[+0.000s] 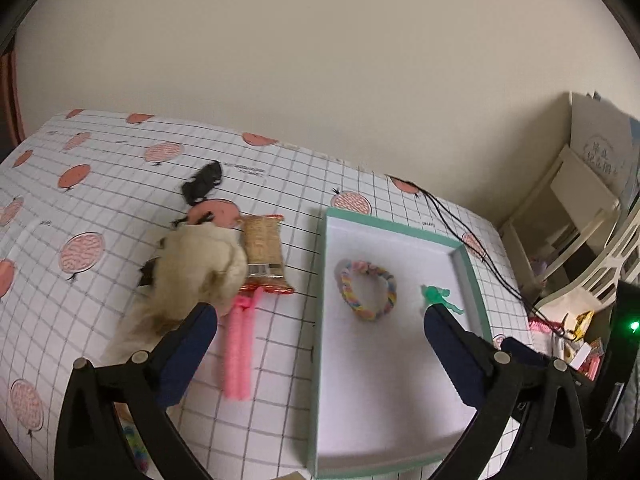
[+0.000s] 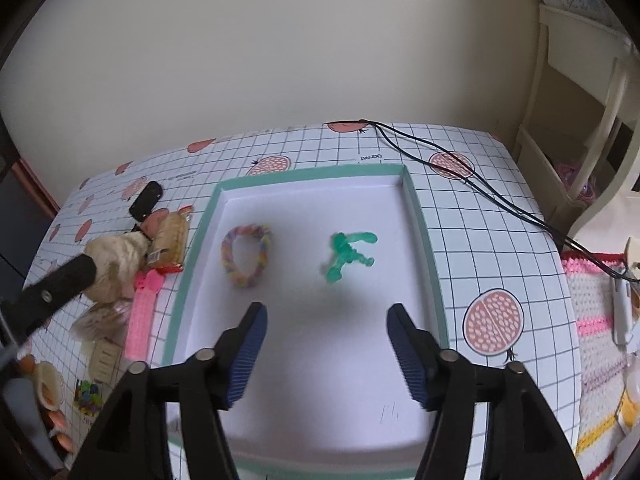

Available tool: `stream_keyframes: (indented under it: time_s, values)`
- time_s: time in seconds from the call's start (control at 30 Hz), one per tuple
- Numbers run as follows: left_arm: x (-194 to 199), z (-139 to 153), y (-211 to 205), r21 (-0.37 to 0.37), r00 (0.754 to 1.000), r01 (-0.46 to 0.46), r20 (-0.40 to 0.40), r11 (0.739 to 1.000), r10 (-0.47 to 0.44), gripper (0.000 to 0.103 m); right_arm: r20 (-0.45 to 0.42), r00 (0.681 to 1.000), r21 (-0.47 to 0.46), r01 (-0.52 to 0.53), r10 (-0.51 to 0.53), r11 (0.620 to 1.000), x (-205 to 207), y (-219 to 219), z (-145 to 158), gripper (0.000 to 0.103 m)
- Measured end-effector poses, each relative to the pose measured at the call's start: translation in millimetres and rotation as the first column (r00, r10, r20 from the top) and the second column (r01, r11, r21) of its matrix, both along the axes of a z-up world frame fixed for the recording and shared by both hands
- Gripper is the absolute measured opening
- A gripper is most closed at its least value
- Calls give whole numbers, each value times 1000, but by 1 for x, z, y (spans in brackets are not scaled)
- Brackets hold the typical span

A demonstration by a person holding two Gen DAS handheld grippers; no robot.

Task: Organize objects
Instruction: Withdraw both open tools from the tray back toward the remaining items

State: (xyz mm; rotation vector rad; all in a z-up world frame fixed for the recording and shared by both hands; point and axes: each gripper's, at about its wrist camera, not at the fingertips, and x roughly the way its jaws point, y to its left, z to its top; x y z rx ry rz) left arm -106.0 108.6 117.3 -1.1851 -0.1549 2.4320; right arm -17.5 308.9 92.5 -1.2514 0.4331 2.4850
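the green toy figure (image 2: 347, 255) lies in the teal-rimmed box (image 2: 424, 216) on the desk, just ahead of the right gripper (image 2: 326, 344), whose jaws stand wide and empty; left gripper (image 1: 320, 320) likewise spread, empty.

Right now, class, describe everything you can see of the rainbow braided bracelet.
The rainbow braided bracelet is a closed loop of woven pastel bands, pink, yellow, blue and orange, seemingly rubbery or elastic. It lies flat on the white floor of the green-rimmed box, in its far left part, apart from the green toy figure. Neither hand-held gripper touches it.
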Motion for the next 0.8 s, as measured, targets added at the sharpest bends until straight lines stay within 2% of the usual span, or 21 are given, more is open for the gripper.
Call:
stream_keyframes:
  time_s: [0.03, 0.17, 0.2, 0.43, 0.5, 0.6, 0.8]
  values:
    - [2, 2, -4, 4, 1000, -1, -5, 1000, 1, 103, -5, 1000, 1, -3, 3, 1000, 3, -4, 2, 75]
    - [11, 10, -25, -4, 999, -16, -27, 1000, 16, 103, -32, 999, -4, -6, 6, 1000, 12, -15, 8, 100]
    - [13, 12, -31, -8, 999, -22, -31, 1000, 22, 103, -43, 999, -11, -10, 10, 1000, 14, -18, 9, 103]
    - [17, 16, -66, 0, 996, -71, -54, 997, 71, 103, -38, 999, -4, -13, 13, 1000, 15, -35, 8, 103]
    - [14, 11, -73, -13, 996, -88, -30, 996, 88, 103, -37, 999, -8, -18, 17, 1000, 13, -40, 7, 103]
    - [5, -1, -88, -15, 993, -104, 46, 994, 104, 103, -37, 999, -8, -28, 28, 1000, 8, -48, 6, 103]
    - [-4, -14, -124, -3, 977, -182, 109, 983, 181, 103, -37, 996, -20, -85, 85, 996, -11, -77, 5, 103]
